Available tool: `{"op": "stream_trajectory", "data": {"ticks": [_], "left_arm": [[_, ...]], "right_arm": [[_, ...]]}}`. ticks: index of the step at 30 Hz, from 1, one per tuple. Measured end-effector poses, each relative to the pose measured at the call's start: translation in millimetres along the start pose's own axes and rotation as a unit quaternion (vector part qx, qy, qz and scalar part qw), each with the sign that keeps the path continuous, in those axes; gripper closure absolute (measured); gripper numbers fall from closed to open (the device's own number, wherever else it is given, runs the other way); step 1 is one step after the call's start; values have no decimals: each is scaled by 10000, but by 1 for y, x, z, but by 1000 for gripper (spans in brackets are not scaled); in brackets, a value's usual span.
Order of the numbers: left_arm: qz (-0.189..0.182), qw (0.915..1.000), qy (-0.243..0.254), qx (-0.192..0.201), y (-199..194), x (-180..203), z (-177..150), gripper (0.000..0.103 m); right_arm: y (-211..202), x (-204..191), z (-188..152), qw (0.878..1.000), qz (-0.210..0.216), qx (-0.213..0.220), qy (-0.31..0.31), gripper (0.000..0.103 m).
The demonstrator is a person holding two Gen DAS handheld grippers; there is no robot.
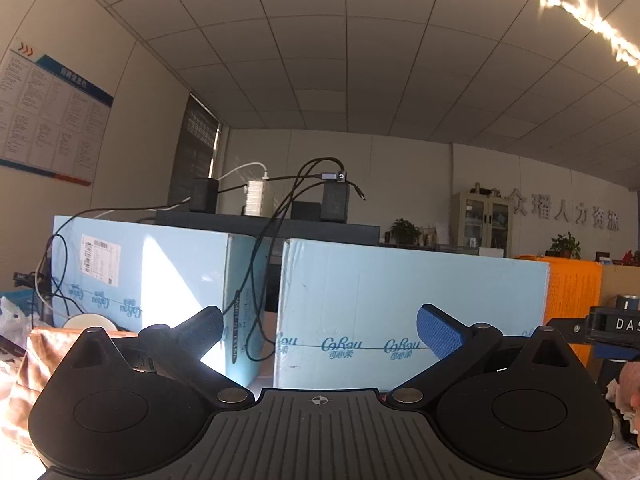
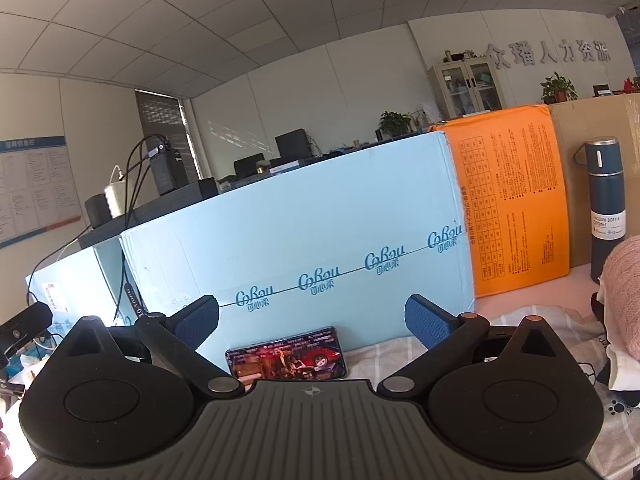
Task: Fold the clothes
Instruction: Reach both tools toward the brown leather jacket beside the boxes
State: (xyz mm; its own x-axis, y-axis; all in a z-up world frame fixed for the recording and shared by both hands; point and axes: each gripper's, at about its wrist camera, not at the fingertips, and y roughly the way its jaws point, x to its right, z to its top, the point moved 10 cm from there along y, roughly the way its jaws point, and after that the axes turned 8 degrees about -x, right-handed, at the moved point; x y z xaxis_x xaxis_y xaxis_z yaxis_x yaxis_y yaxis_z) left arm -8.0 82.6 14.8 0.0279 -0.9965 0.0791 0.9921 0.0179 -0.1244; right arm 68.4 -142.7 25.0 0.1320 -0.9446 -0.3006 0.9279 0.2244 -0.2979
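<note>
Both grippers — left gripper (image 1: 320, 330), right gripper (image 2: 312, 320) — agape.

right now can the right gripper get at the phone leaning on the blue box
Probably yes. The right gripper is open, and the phone sits just ahead between its fingers against the light blue box, with nothing between them.
</note>
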Motion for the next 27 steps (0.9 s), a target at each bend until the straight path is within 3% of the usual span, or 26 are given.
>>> {"op": "stream_trajectory", "data": {"ticks": [6,8,10,13,16,21,24,27], "left_arm": [[281,9993,153,193,-40,-63,-11,0],[448,9984,-29,334,-58,-91,-15,0],[773,9964,-266,222,-72,-124,-26,0],[1267,9901,-609,-49,-89,-176,-45,0],[1719,9799,-1008,-134,-104,-229,-57,0],[1756,9721,-1529,-276,-105,-274,-69,0],[1660,9717,-1642,-349,-95,-284,-75,0],[1597,9717,-1686,-431,-81,-293,-80,8]], "right_arm": [[-9,-33,-12,9993,222,250,-148,0],[-8,-46,-26,9991,422,-6,-50,0],[-6,-61,-46,9977,594,-306,-64,0],[-5,-93,-90,9933,710,-666,-627,0],[-5,-138,-134,9802,1032,-948,-1398,0],[4,-213,-162,9548,1267,-952,-2514,0],[27,-251,-168,9476,1488,-1076,-2614,0],[49,-289,-173,9396,1708,-1199,-2712,1]]}}
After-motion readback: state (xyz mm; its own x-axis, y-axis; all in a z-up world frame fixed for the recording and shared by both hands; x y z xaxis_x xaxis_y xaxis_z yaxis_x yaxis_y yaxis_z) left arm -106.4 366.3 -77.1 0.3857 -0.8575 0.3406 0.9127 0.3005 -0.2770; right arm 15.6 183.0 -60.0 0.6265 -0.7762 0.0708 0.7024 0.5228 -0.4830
